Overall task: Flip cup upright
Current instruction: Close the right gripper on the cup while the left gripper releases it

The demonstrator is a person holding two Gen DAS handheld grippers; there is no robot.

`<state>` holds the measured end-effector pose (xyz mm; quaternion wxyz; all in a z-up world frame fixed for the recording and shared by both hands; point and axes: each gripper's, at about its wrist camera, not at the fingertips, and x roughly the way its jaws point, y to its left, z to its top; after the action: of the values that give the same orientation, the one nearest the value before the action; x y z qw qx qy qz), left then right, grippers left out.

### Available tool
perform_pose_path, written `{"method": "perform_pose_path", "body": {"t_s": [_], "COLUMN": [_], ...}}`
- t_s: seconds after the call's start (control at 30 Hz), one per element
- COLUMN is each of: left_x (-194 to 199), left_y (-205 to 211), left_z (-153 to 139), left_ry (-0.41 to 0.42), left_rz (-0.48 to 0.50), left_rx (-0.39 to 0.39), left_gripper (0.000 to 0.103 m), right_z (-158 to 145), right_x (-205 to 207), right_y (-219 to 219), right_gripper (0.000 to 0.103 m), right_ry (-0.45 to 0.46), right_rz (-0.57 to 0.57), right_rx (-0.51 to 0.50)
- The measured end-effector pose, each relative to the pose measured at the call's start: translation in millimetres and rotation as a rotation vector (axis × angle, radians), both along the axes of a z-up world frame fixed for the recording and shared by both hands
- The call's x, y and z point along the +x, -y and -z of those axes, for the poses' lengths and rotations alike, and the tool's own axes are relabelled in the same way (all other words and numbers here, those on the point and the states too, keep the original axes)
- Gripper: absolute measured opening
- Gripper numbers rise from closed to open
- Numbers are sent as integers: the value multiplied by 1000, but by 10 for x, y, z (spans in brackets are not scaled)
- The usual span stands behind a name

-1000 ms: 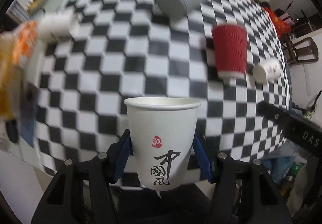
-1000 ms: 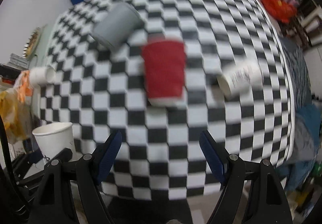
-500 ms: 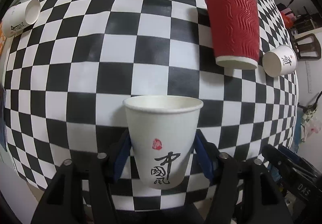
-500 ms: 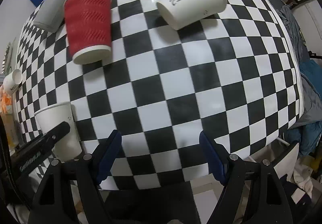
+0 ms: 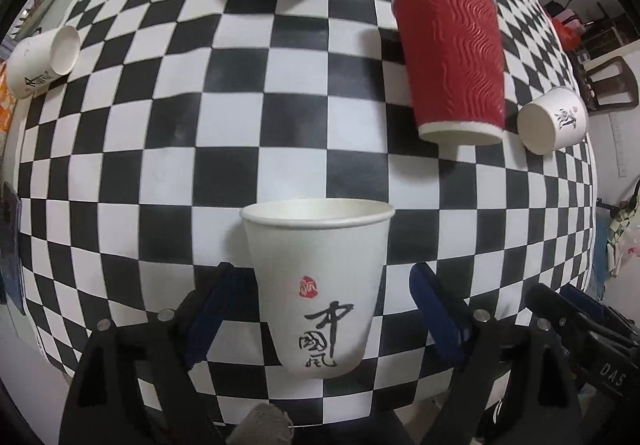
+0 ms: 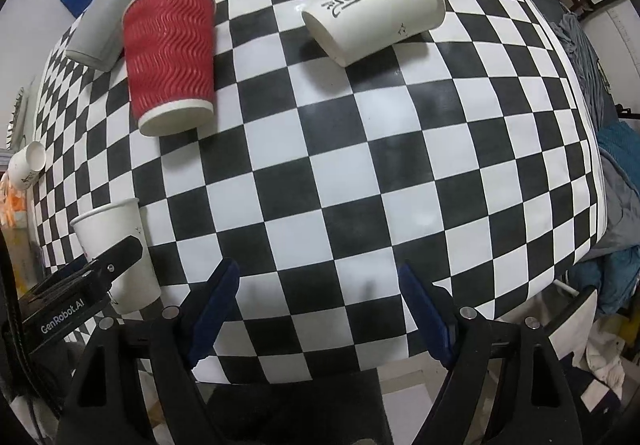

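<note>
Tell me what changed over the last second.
The left hand-held gripper opened, letting go of the upright white cup, which now stands on the checkered table. Both cameras dropped closer to the table. The right hand-held gripper stayed open and empty; the red cup and grey cup still lie tipped over.

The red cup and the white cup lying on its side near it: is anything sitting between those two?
No. In the right wrist view only bare checkered tablecloth separates the red cup from the tipped white cup.
</note>
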<state>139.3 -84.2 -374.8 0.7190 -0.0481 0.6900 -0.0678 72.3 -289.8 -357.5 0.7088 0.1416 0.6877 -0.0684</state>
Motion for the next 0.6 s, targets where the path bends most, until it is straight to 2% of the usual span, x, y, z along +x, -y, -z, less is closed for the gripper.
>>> {"method": "perform_pose_path", "body": {"t_s": [0.1, 0.17, 0.2, 0.27, 0.33, 0.43, 0.6], "left_x": [-21, -44, -44, -157, -201, -257, -283], "left_y": [-88, -250, -324, -526, -646, -758, -1015], "left_z": [-181, -395, -479, -619, -661, -522, -140], "left_ry": [38, 108, 140, 227, 280, 269, 182], "left_rz": [-16, -42, -52, -76, -75, -63, -83], "left_rx": [-36, -73, -67, -9, 92, 207, 272], "left_gripper": [88, 89, 91, 92, 94, 94, 94], "right_z": [-60, -105, -134, -187, -217, -195, -12], "right_x": [21, 38, 43, 89, 135, 199, 354], "right_y": [14, 10, -10, -104, -255, -520, -1001], "right_gripper": [84, 84, 84, 84, 84, 84, 84], "right_ry": [14, 21, 25, 30, 25, 0, -60], "right_rz": [3, 2, -2, -20, -53, -112, -203], "right_rx": [22, 53, 86, 143, 206, 277, 318]}}
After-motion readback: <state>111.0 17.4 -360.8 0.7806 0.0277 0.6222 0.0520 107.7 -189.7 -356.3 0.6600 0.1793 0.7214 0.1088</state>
